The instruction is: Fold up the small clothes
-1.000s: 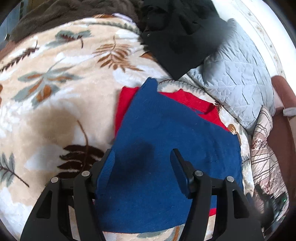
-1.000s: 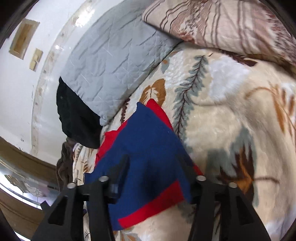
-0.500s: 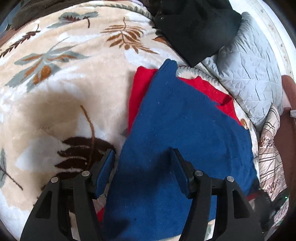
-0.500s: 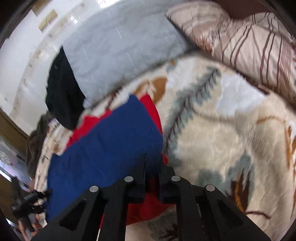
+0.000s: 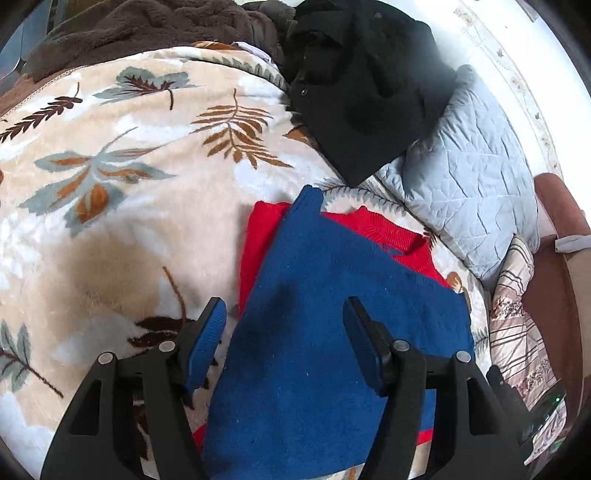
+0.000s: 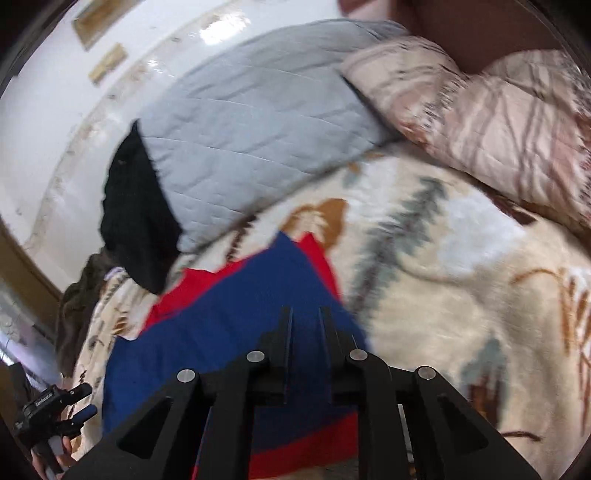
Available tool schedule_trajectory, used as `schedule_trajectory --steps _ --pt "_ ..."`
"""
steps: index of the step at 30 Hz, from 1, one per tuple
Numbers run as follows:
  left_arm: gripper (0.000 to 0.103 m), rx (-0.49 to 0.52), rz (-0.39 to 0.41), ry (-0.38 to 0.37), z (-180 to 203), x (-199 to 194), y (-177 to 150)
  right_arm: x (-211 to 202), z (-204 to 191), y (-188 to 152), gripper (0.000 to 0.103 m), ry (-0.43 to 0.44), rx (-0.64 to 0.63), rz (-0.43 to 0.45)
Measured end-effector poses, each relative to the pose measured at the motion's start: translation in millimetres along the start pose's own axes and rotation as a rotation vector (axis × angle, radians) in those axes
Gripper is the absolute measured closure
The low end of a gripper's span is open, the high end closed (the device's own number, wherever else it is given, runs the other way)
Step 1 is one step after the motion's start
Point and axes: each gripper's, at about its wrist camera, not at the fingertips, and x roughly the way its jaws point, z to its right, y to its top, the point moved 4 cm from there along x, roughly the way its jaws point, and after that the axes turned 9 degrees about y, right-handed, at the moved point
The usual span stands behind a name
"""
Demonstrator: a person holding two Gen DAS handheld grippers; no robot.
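Note:
A blue knit garment (image 5: 332, 295) lies flat on top of a red one (image 5: 258, 236), whose edges show at the left, the far side and the near corner. My left gripper (image 5: 283, 302) hovers over the blue cloth's left part. Its jaws stand wide and are opening a little, with nothing pinched. In the right wrist view the blue garment (image 6: 229, 317) and the red one (image 6: 177, 295) lie under my right gripper (image 6: 306, 312). Its jaws stand a narrow gap apart and are opening above the blue cloth's right edge, and blue shows through the gap.
The clothes rest on a cream leaf-print blanket (image 5: 110, 184). A black garment (image 5: 362, 92) and a grey quilted pillow (image 5: 461, 184) lie beyond them, a striped pillow (image 5: 517, 314) to the right. A brown fuzzy blanket (image 5: 129, 33) is heaped at the far left.
The right gripper's jaws went from wide apart to shut, then parted slightly, and its view rolled. The left gripper leaned in over the blue cloth and drew back, jaws staying wide.

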Motion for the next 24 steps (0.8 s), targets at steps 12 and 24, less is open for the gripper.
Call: schedule_trajectory --steps 12,24 --pt "0.034 -0.026 -0.110 0.070 -8.7 41.6 -8.4 37.4 -11.2 -18.2 0.073 -0.018 0.003 -0.109" --pt "0.034 0.008 -0.093 0.107 -3.7 36.3 -10.2 41.7 -21.3 -21.3 0.061 -0.031 -0.091 -0.134"
